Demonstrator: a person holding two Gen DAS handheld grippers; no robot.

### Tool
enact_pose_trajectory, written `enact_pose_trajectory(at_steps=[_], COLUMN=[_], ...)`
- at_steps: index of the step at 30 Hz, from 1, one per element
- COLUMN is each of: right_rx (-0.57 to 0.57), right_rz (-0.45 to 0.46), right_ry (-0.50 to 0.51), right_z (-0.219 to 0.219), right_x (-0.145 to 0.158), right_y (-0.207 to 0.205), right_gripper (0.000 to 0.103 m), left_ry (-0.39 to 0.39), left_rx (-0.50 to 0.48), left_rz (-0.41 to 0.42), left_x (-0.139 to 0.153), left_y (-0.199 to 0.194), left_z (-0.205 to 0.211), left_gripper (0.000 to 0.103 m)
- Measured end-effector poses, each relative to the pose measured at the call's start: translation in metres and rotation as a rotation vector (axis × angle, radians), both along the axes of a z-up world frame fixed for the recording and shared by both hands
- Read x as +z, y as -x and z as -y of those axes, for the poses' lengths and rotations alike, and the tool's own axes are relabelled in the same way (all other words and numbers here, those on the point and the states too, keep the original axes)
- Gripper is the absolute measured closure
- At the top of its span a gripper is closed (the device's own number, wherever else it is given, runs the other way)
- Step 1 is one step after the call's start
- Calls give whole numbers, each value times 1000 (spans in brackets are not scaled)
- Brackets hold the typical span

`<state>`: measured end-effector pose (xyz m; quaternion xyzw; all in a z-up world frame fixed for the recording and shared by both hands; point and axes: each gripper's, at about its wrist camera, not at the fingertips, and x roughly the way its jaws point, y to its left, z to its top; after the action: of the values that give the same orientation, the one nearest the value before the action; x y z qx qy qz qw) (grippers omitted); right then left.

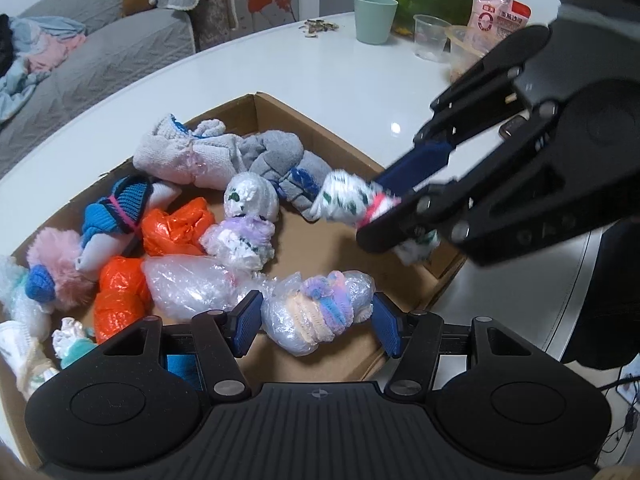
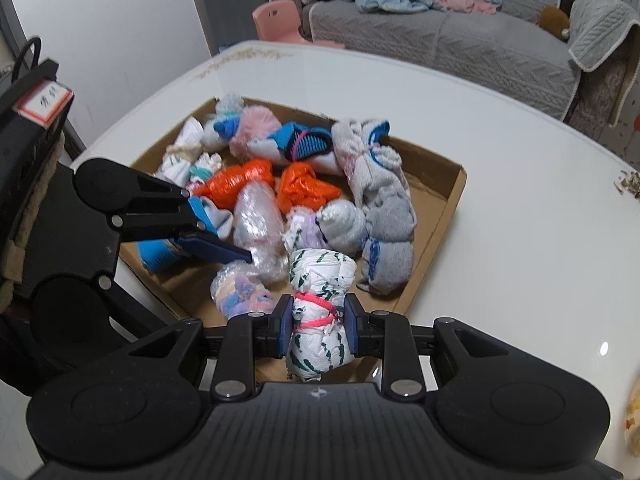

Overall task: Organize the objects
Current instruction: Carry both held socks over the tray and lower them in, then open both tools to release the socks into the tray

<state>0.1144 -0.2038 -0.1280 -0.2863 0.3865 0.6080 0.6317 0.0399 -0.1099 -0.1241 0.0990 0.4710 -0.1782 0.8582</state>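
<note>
A shallow cardboard box on a white table holds several rolled sock bundles, some wrapped in clear or orange plastic. My right gripper is shut on a white bundle with green marks and a pink band, held over the box's near corner; it also shows in the left wrist view. My left gripper is open, its pads either side of a pastel striped bundle in clear plastic, not squeezing it. That bundle shows in the right wrist view, beside the left gripper's fingers.
A green cup, a clear plastic cup, a container and snack packets stand at the table's far side. A grey sofa with clothes and a pink chair lie beyond the table.
</note>
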Motion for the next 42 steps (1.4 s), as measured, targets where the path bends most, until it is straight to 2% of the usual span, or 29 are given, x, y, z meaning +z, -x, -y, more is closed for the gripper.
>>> enact_pose_trajectory(at_steps=[4, 11, 15, 20, 22, 28, 35, 37, 42], right_rx=[13, 2, 9, 0, -4, -26, -98, -119, -155], right_rz=[3, 6, 8, 9, 11, 5, 10, 21, 12], right_ry=[23, 59, 55, 53, 48, 30, -19, -31, -64], right_z=[-3, -7, -5, -5, -6, -11, -21, -24, -29], right_x=[-5, -12, -10, -9, -8, -2, 10, 12, 17], right_y=[2, 0, 2, 3, 2, 3, 10, 12, 14], right_gripper=[79, 76, 75, 74, 73, 63, 36, 36, 33], left_ry=[10, -31, -29, -29, -30, 6, 39, 37, -25], left_rx=[-2, -9, 11, 37, 62, 216, 434, 499, 602], left_rz=[-9, -2, -5, -14, -13, -69, -137, -112, -14], left_x=[1, -1, 0, 2, 5, 16, 33, 40, 54], left_y=[-3, -2, -3, -1, 0, 6, 22, 28, 34], left_z=[4, 9, 7, 5, 3, -13, -41, -49, -62], left_gripper=[39, 35, 28, 25, 18, 13, 8, 0, 1])
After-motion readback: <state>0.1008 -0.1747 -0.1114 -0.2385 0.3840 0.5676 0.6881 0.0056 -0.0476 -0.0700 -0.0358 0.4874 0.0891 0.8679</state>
